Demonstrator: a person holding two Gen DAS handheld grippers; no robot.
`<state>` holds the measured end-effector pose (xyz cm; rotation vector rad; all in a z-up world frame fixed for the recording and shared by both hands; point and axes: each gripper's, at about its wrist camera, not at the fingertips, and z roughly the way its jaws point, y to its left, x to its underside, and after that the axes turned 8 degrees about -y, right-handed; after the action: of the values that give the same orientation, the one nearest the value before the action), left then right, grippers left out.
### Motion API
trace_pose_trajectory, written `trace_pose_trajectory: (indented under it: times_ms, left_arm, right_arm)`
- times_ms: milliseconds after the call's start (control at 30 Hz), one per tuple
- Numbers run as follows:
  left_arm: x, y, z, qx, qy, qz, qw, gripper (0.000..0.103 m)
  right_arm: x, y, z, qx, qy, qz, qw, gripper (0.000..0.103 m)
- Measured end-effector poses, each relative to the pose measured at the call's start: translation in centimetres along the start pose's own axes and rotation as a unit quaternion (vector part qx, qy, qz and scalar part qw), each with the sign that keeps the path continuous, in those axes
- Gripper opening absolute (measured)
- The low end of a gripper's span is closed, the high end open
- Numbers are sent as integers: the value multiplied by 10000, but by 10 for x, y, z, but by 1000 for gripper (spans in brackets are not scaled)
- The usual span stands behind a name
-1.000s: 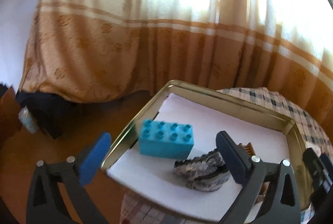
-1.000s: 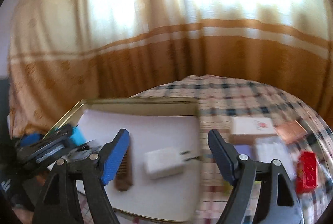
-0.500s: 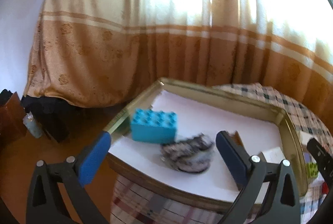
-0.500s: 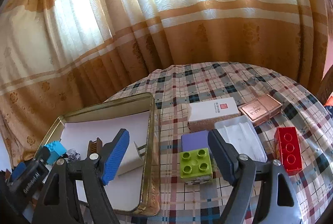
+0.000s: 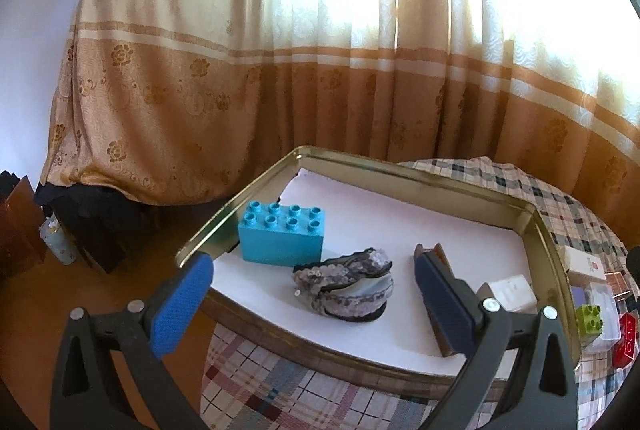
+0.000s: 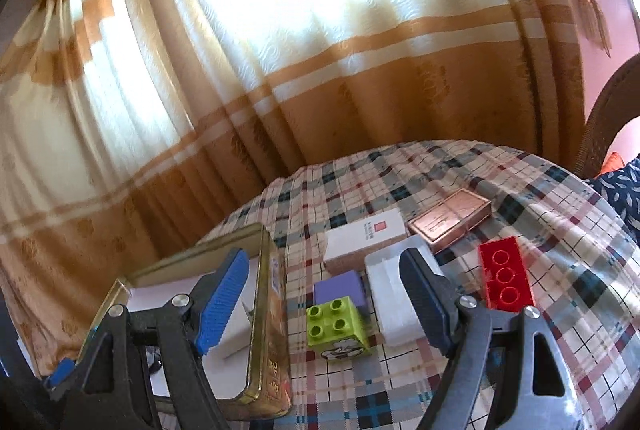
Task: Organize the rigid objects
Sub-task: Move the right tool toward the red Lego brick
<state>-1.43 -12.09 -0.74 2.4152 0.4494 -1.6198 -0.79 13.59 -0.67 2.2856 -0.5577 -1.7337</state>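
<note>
The gold tin tray (image 5: pixel 424 186), lined with white paper, already holds a turquoise building brick (image 5: pixel 281 238), a sequinned grey pouch (image 5: pixel 346 284), a brown comb (image 5: pixel 430 254) and a white charger plug (image 5: pixel 512 290). Outside it on the plaid-covered tabletop (image 6: pixel 440 174) lie the rest — a lime-green brick (image 6: pixel 334 324) just beside a lilac block (image 6: pixel 340 288), a clear plastic case (image 6: pixel 390 294), a white carton (image 6: pixel 364 238), a copper-coloured box (image 6: pixel 450 216) and a red brick (image 6: pixel 505 278). My right gripper (image 6: pixel 330 306) hangs with fingers apart and empty, the green brick lying between them. My left gripper (image 5: pixel 316 304) is likewise spread wide — nothing held — facing the tray's near edge.
</note>
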Motion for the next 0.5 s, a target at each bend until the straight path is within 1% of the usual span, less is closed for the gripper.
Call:
trace_pose_trajectory:
  times_ms: [100, 167, 200, 267, 333, 367, 433, 500]
  left_arm:
    - [0, -2, -2, 76, -7, 23, 10000, 102]
    - [3, -3, -1, 221, 156, -30, 9996, 102]
    - [6, -4, 1, 368, 313, -99, 9988, 102]
    - [8, -9, -2, 330, 266, -1, 9991, 102]
    - [8, -13, -5, 339, 176, 102, 9992, 102]
    - [8, -14, -6, 334, 158, 130, 9992, 102]
    - [8, -15, -7, 313, 128, 155, 9993, 102]
    - [9, -15, -9, 304, 111, 152, 9994, 102]
  right_arm:
    - [-4, 2, -5, 73, -130, -285, 9995, 80]
    - [-8, -3, -10, 56, -185, -275, 9994, 80]
    - [-9, -4, -11, 100, -200, -300, 9993, 80]
    - [-12, -7, -13, 245, -235, -517, 9981, 80]
    - [-16, -15, -16, 247, -229, -438, 9985, 80]
    - [-18, -19, -17, 404, -240, -508, 9976, 80]
    - [-20, -27, -20, 399, -230, -434, 9980, 80]
    - [-22, -34, -24, 507, -251, -406, 9976, 80]
